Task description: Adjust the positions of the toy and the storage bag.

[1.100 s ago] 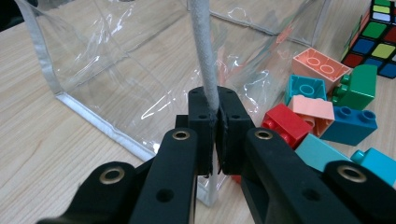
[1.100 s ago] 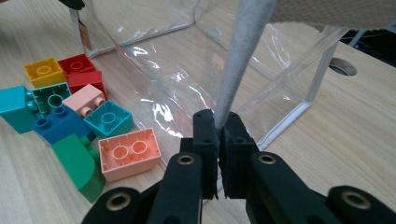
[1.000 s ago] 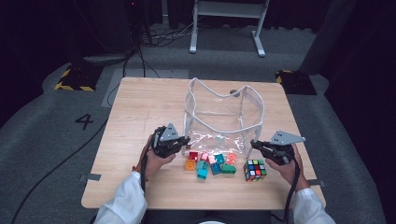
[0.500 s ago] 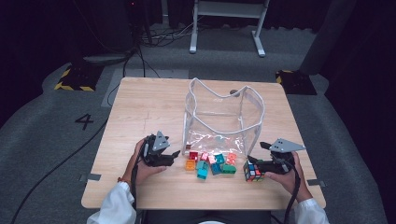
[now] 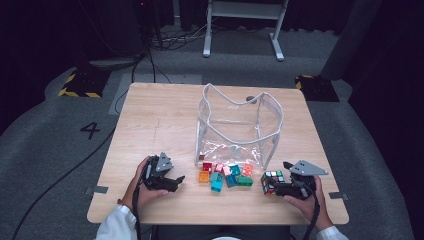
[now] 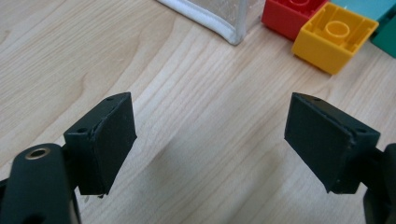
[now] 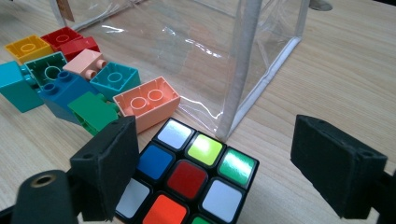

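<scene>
A scrambled puzzle cube [image 7: 187, 182] lies on the wooden table [image 5: 160, 120], just in front of a clear plastic bag's corner. My right gripper [image 7: 215, 158] is open, its jaws on either side of the cube's near part and apart from it. In the high view the right gripper [image 5: 278, 189] sits low at the cube's [image 5: 270, 181] right. My left gripper [image 6: 210, 140] is open over bare wood, empty, with a yellow brick [image 6: 334, 37] and a red brick [image 6: 292, 11] ahead. From above, the left gripper [image 5: 176, 180] rests left of the brick pile [image 5: 226, 175].
The clear bag [image 5: 239, 125] stands open in the table's middle, its white-trimmed corner [image 6: 229, 28] near the left jaws. Several bricks, salmon [image 7: 147, 102], teal [image 7: 112, 79], blue and green, lie between the grippers. The front table edge [image 5: 215, 220] is close behind both hands.
Both grippers have drawn back toward the front edge and lowered. The left moved away from the bricks to the left. The right came down beside the cube.
</scene>
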Tool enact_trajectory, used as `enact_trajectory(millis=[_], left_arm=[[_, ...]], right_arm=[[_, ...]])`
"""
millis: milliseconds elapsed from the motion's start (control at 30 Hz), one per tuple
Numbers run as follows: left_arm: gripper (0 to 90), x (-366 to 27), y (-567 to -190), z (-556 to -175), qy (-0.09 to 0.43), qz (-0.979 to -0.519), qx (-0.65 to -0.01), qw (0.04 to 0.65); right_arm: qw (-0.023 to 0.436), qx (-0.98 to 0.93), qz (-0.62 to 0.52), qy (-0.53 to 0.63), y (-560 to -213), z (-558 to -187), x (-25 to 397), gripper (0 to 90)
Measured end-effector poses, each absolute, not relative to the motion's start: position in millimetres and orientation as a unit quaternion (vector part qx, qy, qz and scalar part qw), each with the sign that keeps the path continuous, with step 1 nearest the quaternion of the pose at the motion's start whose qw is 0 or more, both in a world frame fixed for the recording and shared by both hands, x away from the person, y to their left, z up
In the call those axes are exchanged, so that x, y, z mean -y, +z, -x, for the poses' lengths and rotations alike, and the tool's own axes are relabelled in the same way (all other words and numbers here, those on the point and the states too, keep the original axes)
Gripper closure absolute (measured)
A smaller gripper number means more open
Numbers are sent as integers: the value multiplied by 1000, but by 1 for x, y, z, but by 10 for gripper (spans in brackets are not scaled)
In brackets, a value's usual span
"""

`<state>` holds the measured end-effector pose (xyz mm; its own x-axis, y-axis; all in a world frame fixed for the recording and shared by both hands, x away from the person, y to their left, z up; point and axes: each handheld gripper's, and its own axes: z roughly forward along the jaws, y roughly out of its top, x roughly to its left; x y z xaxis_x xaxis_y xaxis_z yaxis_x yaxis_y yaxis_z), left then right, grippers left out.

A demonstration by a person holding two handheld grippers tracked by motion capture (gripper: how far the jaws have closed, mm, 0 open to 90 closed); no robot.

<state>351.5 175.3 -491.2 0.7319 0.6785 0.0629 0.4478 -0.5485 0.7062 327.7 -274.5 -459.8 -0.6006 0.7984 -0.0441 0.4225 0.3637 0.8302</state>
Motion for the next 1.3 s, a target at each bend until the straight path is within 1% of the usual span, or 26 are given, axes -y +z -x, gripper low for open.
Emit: enact_trajectory(millis=[100,200,300,433,633,800,867,933,1167,1267,1300], left_arm=[[169,-177,-494,-351,160,-865,-334,339],[171,-177,-496,-352,167,-866,-333,333],[171,-176,-498,-353,159,-870,-330,329],[169,-176,-499,-353,159,-869,-330,331],[161,-177,-501,-353,145,-866,-334,343],[147,-180,-502,-357,135,-866,-337,343],[135,-180,-502,-358,135,-867,-338,341],[135,-180,-503,-359,124,-866,-343,343],[108,-180,-503,-362,119,-868,-341,341],[83,-178,-503,-366,122,-871,-336,337],[73,-177,-503,-366,115,-871,-338,337]], right_arm=[[227,-788,-389,419,-462,-323,276,153],[229,-790,-385,419,-461,-319,278,166],[221,-791,-381,424,-462,-315,278,159],[225,-806,-366,406,-466,-311,272,177],[229,-815,-366,387,-475,-314,270,167],[229,-825,-357,374,-485,-320,275,206],[227,-824,-357,377,-487,-322,277,253],[230,-824,-354,378,-489,-324,280,299],[221,-818,-357,393,-490,-332,291,321],[220,-817,-357,396,-490,-337,296,324],[219,-817,-359,394,-490,-338,298,325]])
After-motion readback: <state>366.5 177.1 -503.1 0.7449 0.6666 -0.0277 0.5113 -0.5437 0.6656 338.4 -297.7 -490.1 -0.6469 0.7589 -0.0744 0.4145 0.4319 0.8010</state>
